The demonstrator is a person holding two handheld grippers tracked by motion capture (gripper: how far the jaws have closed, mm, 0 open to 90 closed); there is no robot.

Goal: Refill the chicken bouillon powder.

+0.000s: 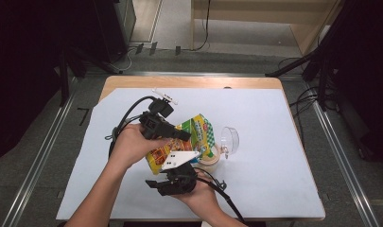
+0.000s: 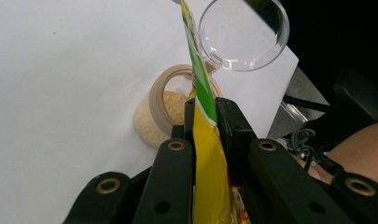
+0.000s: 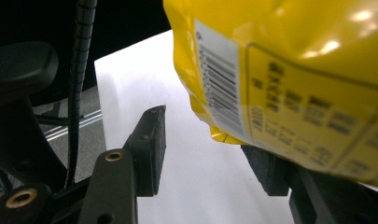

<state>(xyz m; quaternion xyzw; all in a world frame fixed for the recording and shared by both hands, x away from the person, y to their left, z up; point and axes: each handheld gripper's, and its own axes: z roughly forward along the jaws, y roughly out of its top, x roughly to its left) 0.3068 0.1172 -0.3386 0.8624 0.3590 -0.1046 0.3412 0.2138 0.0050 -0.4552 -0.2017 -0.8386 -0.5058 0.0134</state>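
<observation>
While left gripper pinches pouch, barcode faces right gripper view

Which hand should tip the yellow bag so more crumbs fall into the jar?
Probably the left. The left gripper is already clamped on the yellow bag, right above the open jar. The right gripper is open beneath the bag's bottom.

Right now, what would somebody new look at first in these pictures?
Probably the bright yellow and green bag in the middle of the white table, pinched by the left gripper and tipped over a little open jar of tan powder. The jar's clear lid stands flipped up behind it.
</observation>
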